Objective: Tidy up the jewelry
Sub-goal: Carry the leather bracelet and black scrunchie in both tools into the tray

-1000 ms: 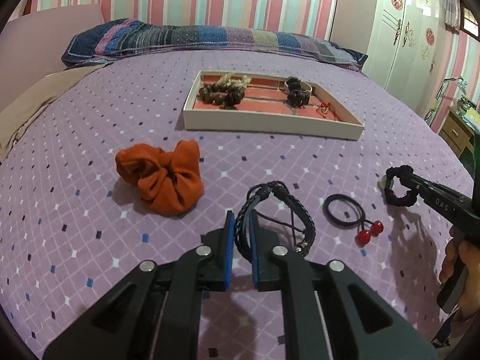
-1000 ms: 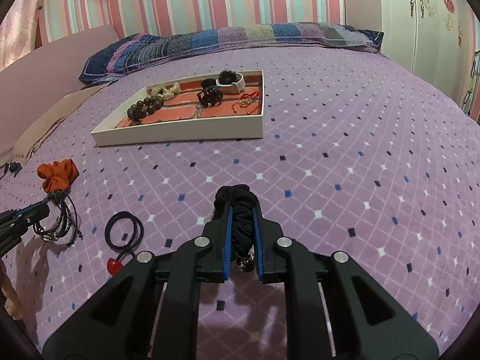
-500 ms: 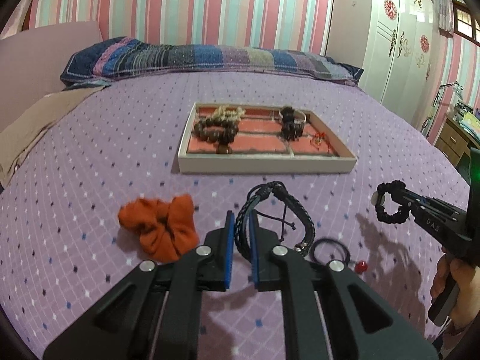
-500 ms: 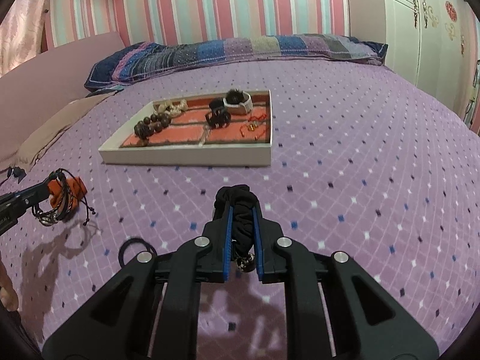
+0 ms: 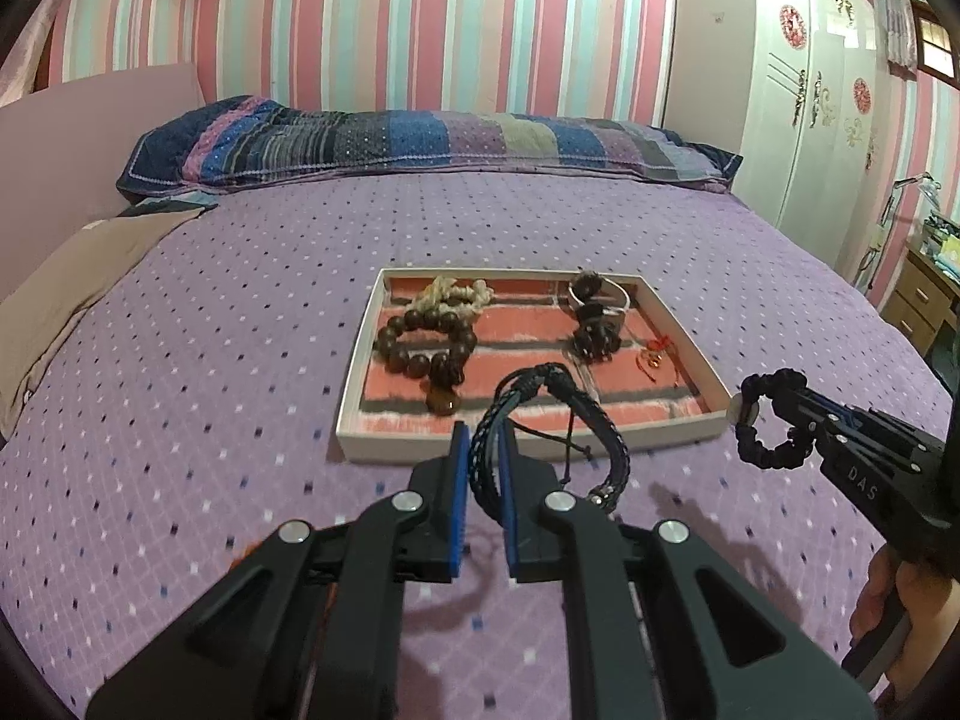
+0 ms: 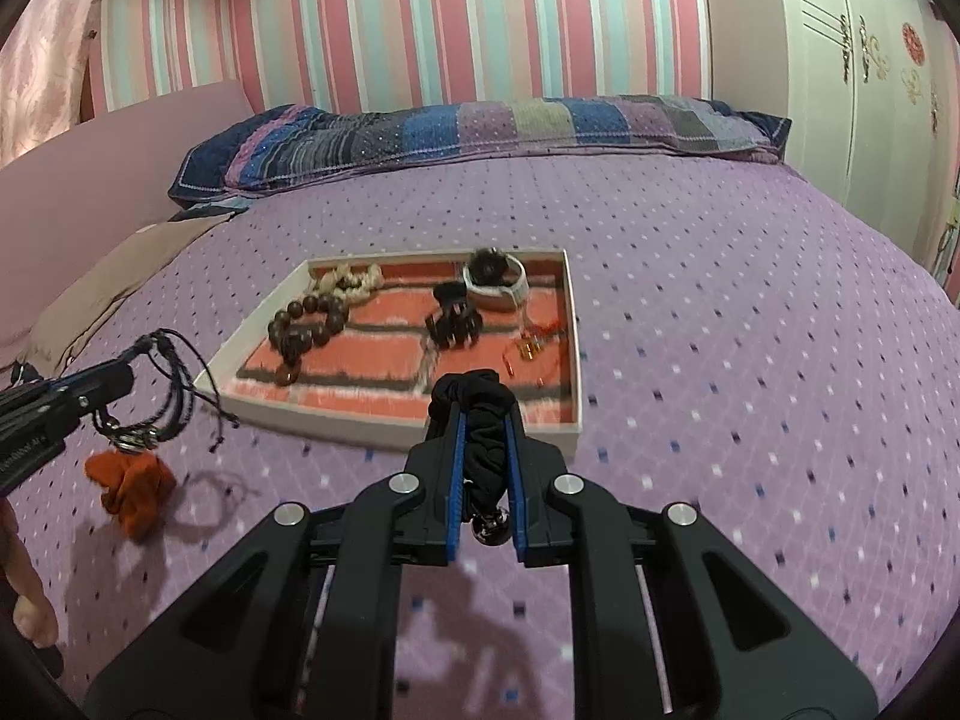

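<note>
A white jewelry tray [image 5: 528, 443] [image 6: 414, 423] with a pink lining lies on the purple bed. It holds a brown bead bracelet [image 5: 423, 348], a pale bead bracelet [image 5: 456, 295], a black claw clip [image 6: 453, 324], a white bangle [image 6: 498, 288] and small red pieces. My left gripper [image 5: 483, 438] is shut on a black braided cord bracelet [image 5: 591, 420], held in the air just before the tray's near edge. My right gripper [image 6: 483, 417] is shut on a black beaded bracelet [image 6: 487, 450] with a small metal bell, also near the tray's front edge.
An orange scrunchie [image 6: 132, 483] lies on the bedspread left of the tray. A striped pillow [image 5: 420, 141] runs along the head of the bed. A white wardrobe [image 5: 834, 102] and a wooden drawer unit [image 5: 918, 300] stand at the right. A person's hand [image 5: 900, 606] grips the right tool.
Both grippers rose and moved forward toward the tray with their bracelets. The scrunchie and the black hair tie with red beads dropped out of the left wrist view.
</note>
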A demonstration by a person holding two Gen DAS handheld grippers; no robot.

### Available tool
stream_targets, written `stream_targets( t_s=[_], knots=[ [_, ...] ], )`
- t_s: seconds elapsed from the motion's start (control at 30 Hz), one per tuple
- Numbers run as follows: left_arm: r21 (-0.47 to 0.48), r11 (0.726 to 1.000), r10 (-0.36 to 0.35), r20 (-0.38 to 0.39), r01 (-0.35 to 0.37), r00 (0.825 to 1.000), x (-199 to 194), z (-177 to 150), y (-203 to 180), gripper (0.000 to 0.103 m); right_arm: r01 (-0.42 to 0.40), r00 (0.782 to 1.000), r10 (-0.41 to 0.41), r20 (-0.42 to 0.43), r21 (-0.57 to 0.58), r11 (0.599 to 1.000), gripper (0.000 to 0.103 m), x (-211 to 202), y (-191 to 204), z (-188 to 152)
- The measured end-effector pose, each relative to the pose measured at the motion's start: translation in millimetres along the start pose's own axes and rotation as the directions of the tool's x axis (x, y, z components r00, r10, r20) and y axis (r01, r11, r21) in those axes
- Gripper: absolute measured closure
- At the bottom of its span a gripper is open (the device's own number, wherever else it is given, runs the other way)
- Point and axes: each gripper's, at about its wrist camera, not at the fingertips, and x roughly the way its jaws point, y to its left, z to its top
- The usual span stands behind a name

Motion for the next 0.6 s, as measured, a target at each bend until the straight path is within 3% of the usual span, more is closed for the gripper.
stream_targets(
  t_s=[0.33,0.6],
  knots=[
    [-0.016,1.0,0.014,-0.026,-0.014,1.0,55.1,29.2,5.4,0.093,0.012,1.0,-0.012,-0.013,0.016,1.0,0.09,52.7,-1.9,35.3],
    [-0.024,0.998,0.055,-0.089,-0.057,0.995,109.2,32.1,15.6,0.093,0.048,0.997,-0.047,-0.063,0.004,0.999,0.09,97.5,-3.1,39.5]
  ],
)
